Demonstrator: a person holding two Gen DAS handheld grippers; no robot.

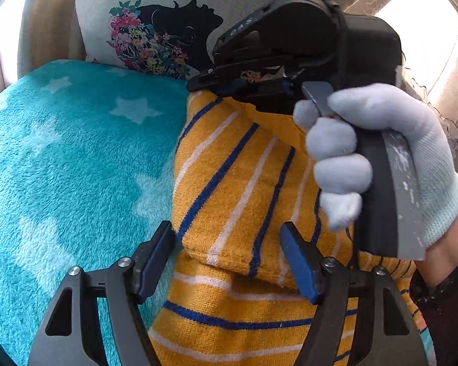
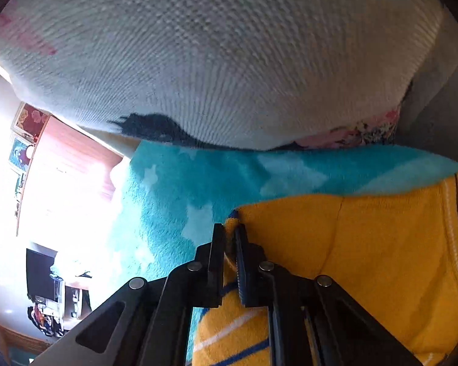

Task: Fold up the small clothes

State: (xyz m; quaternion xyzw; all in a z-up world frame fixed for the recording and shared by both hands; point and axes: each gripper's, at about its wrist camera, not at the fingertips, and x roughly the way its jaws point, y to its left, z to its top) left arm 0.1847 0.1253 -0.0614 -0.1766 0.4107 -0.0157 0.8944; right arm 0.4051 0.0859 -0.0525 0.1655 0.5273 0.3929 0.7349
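A small yellow garment point(image 1: 235, 189) with blue and white stripes lies on a teal star-patterned blanket point(image 1: 70, 152). My left gripper point(image 1: 229, 244) is open, its fingers on either side of a folded edge of the garment near its lower end. The right gripper point(image 1: 210, 80) shows in the left wrist view, held by a white-gloved hand point(image 1: 381, 158), at the garment's far end. In the right wrist view the right gripper point(image 2: 230, 238) is shut on the garment's edge point(image 2: 366, 244), with the plain yellow inner side showing.
A cream cushion point(image 1: 174, 24) with a black silhouette and flower print stands right behind the garment and fills the top of the right wrist view point(image 2: 229, 61). Beige sofa upholstery point(image 1: 45, 15) rises behind the blanket. A room with furniture point(image 2: 52, 289) lies far left.
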